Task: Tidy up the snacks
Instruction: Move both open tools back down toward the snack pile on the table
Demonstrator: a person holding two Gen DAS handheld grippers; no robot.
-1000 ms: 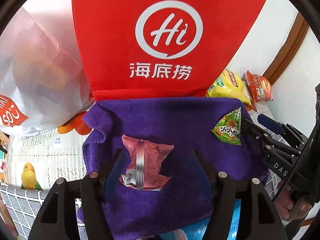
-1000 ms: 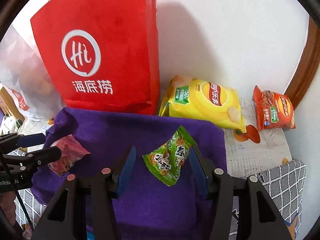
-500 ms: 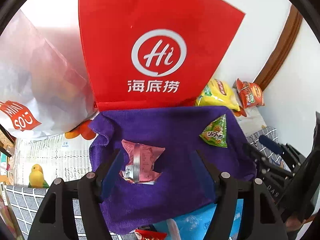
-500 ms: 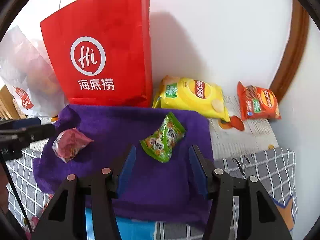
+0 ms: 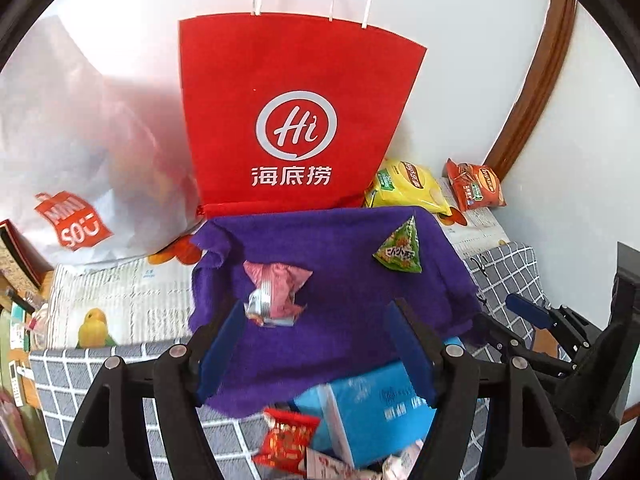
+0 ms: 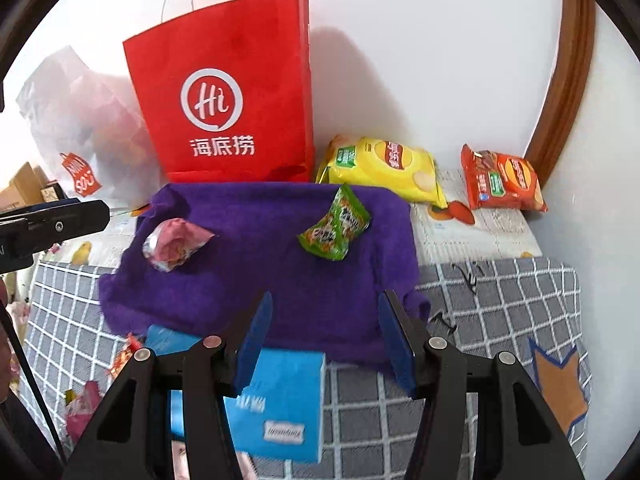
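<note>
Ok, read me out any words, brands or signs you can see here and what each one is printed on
"Hi" and "海底捞": red paper bag.
"MINISO", upside down and partly creased: white plastic bag.
Yellow chip bag, orange packet, green packet, blue box: print too small or blurred.

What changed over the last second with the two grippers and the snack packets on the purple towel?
Both grippers pulled back and up: the left gripper off the pink packet, the right gripper off the green packet. Both stayed open, nothing gripped. Packets, purple towel and red bag stayed put.
</note>
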